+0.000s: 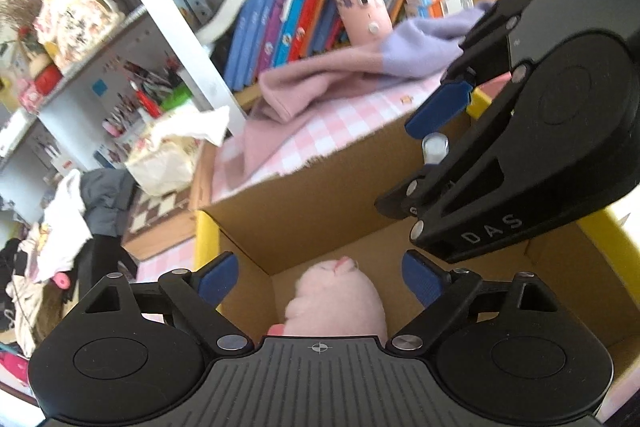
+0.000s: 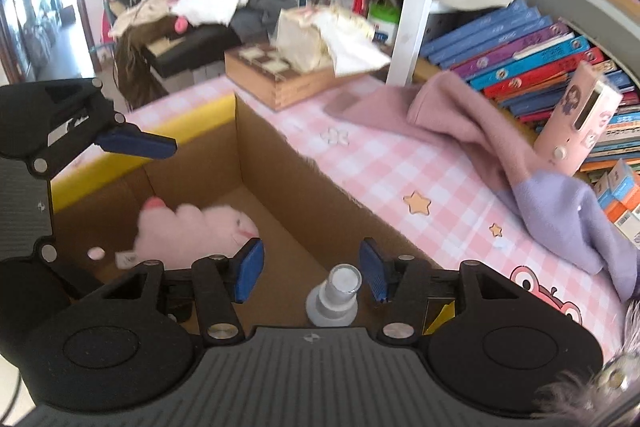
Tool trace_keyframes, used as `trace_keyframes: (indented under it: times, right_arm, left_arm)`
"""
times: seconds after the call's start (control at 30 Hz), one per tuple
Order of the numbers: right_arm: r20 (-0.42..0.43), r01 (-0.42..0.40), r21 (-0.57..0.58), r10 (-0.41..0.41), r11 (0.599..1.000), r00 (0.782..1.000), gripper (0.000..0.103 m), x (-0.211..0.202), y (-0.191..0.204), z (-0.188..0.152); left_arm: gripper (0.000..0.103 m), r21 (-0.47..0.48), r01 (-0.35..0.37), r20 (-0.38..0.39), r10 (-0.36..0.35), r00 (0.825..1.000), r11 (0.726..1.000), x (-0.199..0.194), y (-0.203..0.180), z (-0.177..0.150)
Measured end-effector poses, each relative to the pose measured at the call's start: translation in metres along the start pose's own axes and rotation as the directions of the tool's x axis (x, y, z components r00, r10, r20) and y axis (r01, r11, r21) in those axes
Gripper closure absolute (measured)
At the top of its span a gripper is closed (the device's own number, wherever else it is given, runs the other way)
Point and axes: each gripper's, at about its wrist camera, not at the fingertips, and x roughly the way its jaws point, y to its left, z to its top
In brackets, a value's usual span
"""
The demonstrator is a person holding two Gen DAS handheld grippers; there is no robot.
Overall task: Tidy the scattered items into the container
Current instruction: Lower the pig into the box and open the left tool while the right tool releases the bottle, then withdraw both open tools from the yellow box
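Left gripper (image 1: 320,277) at bottom centre of the left wrist view, jaws spread wide, holding nothing, above a pink plush toy (image 1: 336,301) lying on the floor of the cardboard box (image 1: 320,187). Right gripper (image 2: 312,267) low in the right wrist view, jaws also parted, a small clear bottle (image 2: 336,293) between them, not visibly pinched. Pink-and-lilac cloth (image 2: 500,143) draped on the checked tabletop (image 2: 384,167) at right, outside the box. Pink case (image 2: 576,123) leaning against books (image 2: 520,59), upper right.
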Motion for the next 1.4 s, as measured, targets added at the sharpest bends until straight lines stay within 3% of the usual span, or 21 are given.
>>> trace_keyframes:
  times: [0.3,0.6,1.1,1.4]
  right_arm:
    - [0.142,0.035,0.071,-0.045,0.997,0.989,0.048,-0.058,0.013,-0.005]
    - [0.233,0.111,0.127,-0.139,0.986,0.963,0.046,-0.107,0.026,-0.021]
    - [0.263,0.208,0.255,-0.275,0.944,0.925,0.044,-0.163,0.065,-0.074]
    - [0.228,0.232,0.289,-0.302,0.929,0.926,0.044,-0.188,0.093,-0.116]
  left_arm:
    - [0.007,-0.085,-0.072,0.103,0.081,0.991,0.994,-0.053,0.003,-0.004]
    - [0.007,-0.162,-0.087,0.172,0.115,0.978,0.983,-0.101,0.001,-0.02]
    - [0.006,-0.275,-0.081,0.231,0.148,0.962,0.958,-0.17,-0.012,-0.071]
    - [0.003,-0.307,-0.068,0.22,0.141,0.965,0.949,-0.192,-0.024,-0.101]
